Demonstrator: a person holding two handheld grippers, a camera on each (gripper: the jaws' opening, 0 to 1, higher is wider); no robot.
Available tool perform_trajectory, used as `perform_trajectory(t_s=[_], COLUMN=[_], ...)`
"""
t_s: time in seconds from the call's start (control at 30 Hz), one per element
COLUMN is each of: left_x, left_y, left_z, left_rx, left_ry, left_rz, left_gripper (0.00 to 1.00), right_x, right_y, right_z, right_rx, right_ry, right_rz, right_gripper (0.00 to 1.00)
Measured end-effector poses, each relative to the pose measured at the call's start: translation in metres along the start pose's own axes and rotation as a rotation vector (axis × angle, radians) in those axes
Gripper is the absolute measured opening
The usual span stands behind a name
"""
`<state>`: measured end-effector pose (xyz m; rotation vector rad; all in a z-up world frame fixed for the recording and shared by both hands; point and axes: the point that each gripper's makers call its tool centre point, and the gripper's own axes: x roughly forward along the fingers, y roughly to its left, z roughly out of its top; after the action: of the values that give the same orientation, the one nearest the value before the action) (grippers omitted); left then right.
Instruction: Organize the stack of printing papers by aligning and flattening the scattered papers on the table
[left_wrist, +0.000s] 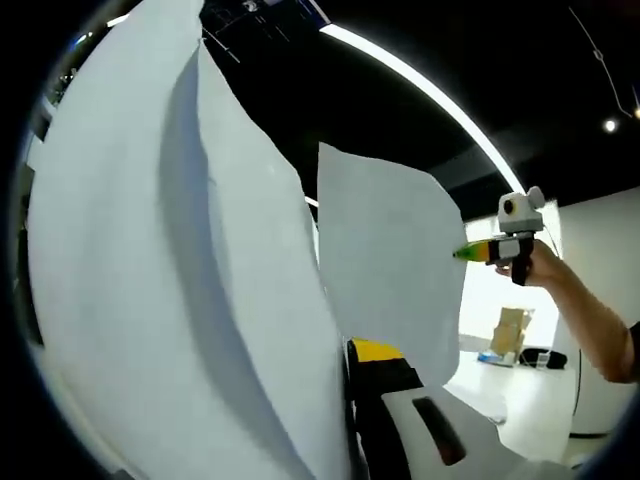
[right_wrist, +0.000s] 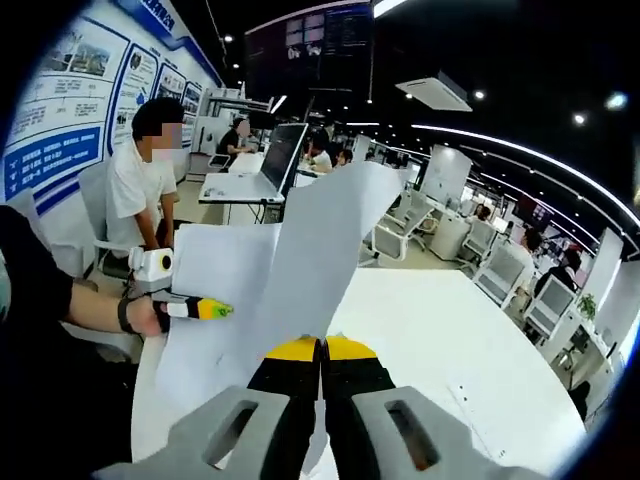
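Holding the printing papers (right_wrist: 300, 270) up off the tabletop (right_wrist: 450, 340), we judge the step is squaring the sheets in the air before laying them flat. To do it well, we would keep both grips firm, bring the loose edges level, then lower the bottom edge onto the tabletop and tap it so the sheets line up, without tugging the two sides apart, which could crease or tear the papers.

In the right gripper view the right tongs (right_wrist: 321, 372) are pressed together with a sheet pinched between the yellow-tipped jaws; the papers rise straight up from the tips, fanned and uneven. The left tongs (right_wrist: 222, 311) come in from the left of that view, tips touching the sheet's left edge; they look clamped on it.

In the left gripper view the papers (left_wrist: 200, 300) stand right against the camera, bowed and folded, hiding most of the left tongs' own jaws. The right tongs (left_wrist: 462, 254) meet a sheet's far edge. The papers hang between the two tongs, above the tabletop.
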<state>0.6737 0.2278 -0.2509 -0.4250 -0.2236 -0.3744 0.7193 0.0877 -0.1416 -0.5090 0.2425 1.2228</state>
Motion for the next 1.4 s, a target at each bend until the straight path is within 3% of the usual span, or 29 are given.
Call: perform_trajectory(t_s=[1.23, 1.4], left_x=[0.001, -0.001], left_y=[-0.001, -0.012], left_z=[-0.001, -0.004], left_rx=[-0.002, -0.001], left_ry=[0.009, 0.010], left_rz=[-0.008, -0.009], left_gripper=[0.11, 0.11], right_x=[0.021, 0.023], right_y=[0.008, 0.009], right_z=[0.003, 0.003], right_rx=[0.042, 0.046], right_ry=[-0.024, -0.025], right_rz=[0.045, 0.048], right_gripper=[0.00, 0.00])
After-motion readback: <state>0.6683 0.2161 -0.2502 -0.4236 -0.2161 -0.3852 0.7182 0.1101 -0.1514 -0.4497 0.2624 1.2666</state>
